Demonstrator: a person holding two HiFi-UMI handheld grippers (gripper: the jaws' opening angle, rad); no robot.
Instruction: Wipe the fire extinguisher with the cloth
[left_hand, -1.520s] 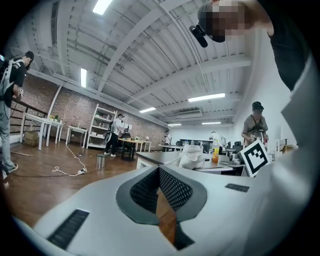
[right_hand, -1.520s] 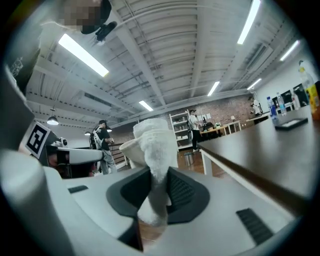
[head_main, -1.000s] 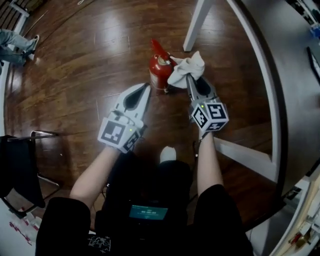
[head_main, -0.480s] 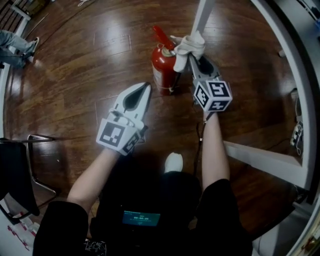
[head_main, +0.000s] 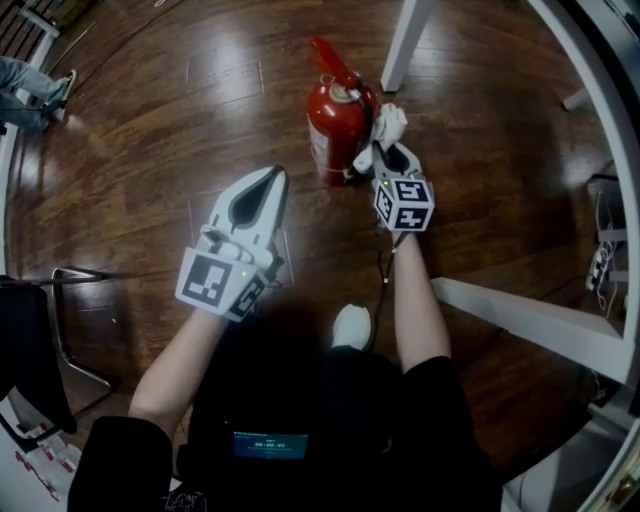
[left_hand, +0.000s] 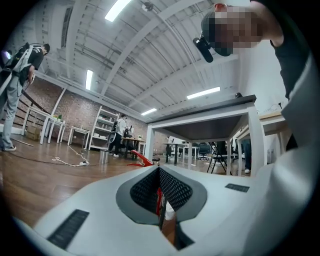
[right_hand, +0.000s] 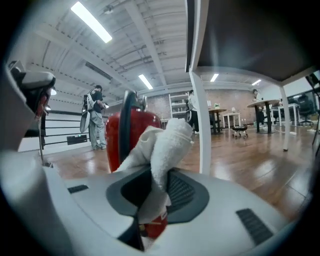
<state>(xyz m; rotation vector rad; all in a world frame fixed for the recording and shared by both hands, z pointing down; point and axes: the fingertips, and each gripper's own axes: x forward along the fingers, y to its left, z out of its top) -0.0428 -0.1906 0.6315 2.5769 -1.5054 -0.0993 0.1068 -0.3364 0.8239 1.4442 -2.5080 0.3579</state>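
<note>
A red fire extinguisher (head_main: 335, 125) stands upright on the wooden floor, its red handle and valve on top. My right gripper (head_main: 381, 150) is shut on a white cloth (head_main: 384, 130) and holds it against the extinguisher's right side. In the right gripper view the cloth (right_hand: 161, 145) bunches up out of the jaws, with the red cylinder (right_hand: 121, 137) close behind it. My left gripper (head_main: 268, 182) hangs shut and empty to the left of the extinguisher, a short way from its base. Through the left gripper's (left_hand: 160, 200) jaws only a sliver of the red cylinder shows.
White table legs (head_main: 408, 42) stand just behind the extinguisher, and a white crossbar (head_main: 530, 320) runs along the floor at the right. A black chair (head_main: 40, 345) is at the left. People stand far off across the room. My foot (head_main: 350, 326) is on the floor below the grippers.
My right gripper has come down with the cloth from the extinguisher's top to its right side. The left gripper has drifted slightly left and back.
</note>
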